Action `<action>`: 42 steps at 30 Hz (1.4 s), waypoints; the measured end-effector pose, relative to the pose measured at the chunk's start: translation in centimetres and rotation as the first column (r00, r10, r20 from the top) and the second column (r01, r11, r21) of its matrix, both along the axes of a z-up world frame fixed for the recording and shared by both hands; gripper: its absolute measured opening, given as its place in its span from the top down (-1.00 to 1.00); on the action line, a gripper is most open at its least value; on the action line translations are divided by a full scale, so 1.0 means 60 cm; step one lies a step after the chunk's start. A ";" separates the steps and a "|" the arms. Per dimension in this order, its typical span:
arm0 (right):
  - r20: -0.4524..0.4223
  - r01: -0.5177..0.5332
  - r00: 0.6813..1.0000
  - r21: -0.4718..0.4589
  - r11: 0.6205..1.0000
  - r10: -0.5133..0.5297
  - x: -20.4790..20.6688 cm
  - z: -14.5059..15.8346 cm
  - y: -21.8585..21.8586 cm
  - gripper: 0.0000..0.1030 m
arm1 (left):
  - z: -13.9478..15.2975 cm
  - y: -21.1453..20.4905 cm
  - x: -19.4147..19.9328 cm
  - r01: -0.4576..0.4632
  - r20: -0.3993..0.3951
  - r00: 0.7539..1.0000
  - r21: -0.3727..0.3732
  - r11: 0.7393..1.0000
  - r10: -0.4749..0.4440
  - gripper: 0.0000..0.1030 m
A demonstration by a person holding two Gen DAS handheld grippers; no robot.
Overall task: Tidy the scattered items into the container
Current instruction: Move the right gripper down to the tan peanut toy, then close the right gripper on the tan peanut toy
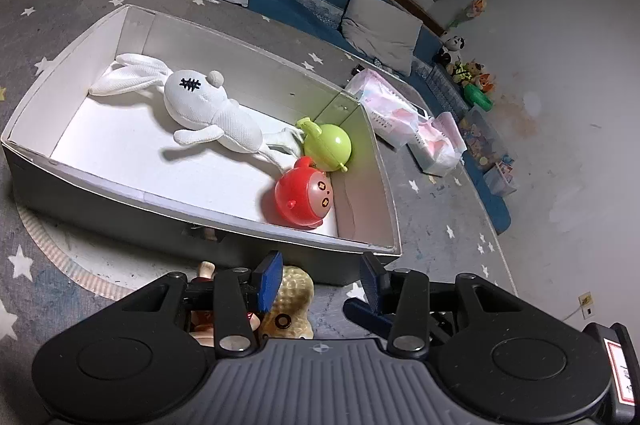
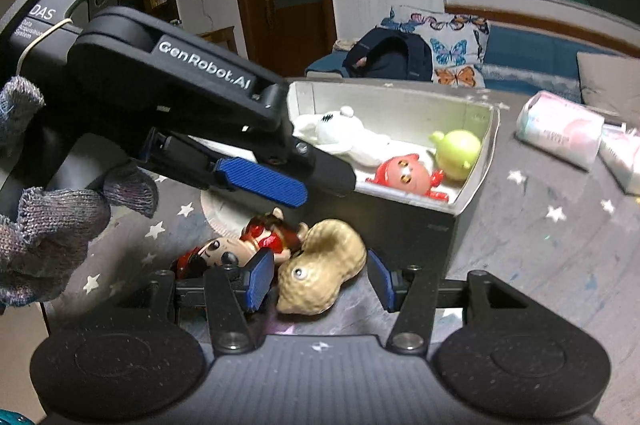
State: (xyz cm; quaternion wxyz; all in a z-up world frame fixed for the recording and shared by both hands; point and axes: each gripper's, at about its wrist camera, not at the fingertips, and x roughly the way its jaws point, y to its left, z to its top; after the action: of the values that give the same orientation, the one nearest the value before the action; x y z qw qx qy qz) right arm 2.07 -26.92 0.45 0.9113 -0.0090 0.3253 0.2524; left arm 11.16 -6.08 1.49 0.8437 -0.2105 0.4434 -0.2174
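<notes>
Two toys are not yet tidied: a tan peanut-shaped toy with small round eyes [image 2: 320,275] and a small glossy figurine with a brown face and red clothes [image 2: 240,247]. Both lie on the grey star-patterned rug [image 2: 520,265], touching each other, just in front of the near wall of the open rectangular box with white inside and grey outside [image 1: 224,221]. Inside the box already lie a white soft rabbit doll [image 1: 200,101], a red round plastic toy [image 1: 304,195] and a green round plastic toy [image 1: 328,147].

The right gripper [image 2: 318,279] has its jaws open on both sides of the peanut toy; the blue pads do not press on it. The left gripper [image 1: 320,283] hovers over the same place with its jaws wide and empty; in the right view it reaches in from the left, held by a hand in a grey knitted glove [image 2: 44,249].

To do the step well, I think the right gripper should go lower, centre on the narrow waist of the peanut and close slowly, because the rounded surface can slip. The figurine is very close to the left pad, so it can be pushed.

The box wall stands just behind the toys, so the lift must be straight up before going over the rim. The bare floor in the near left part of the box gives good room.
</notes>
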 end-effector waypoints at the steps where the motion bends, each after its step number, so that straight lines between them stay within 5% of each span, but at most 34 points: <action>1: -0.004 0.001 1.000 0.002 1.000 -0.001 0.000 -0.003 0.001 -0.03 | -0.002 -0.001 0.001 0.000 -0.002 1.000 0.004 1.000 0.000 0.13; 42: -0.064 0.059 0.996 0.028 0.998 -0.057 0.008 -0.024 -0.009 -0.02 | -0.038 -0.038 0.014 0.037 -0.078 0.996 0.059 0.998 -0.033 0.13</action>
State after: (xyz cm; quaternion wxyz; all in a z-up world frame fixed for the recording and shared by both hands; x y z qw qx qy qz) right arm 2.55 -27.44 -0.97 0.9076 0.0220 0.3500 0.2308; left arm 12.00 -8.35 -0.79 0.8281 -0.1854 0.4853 -0.2106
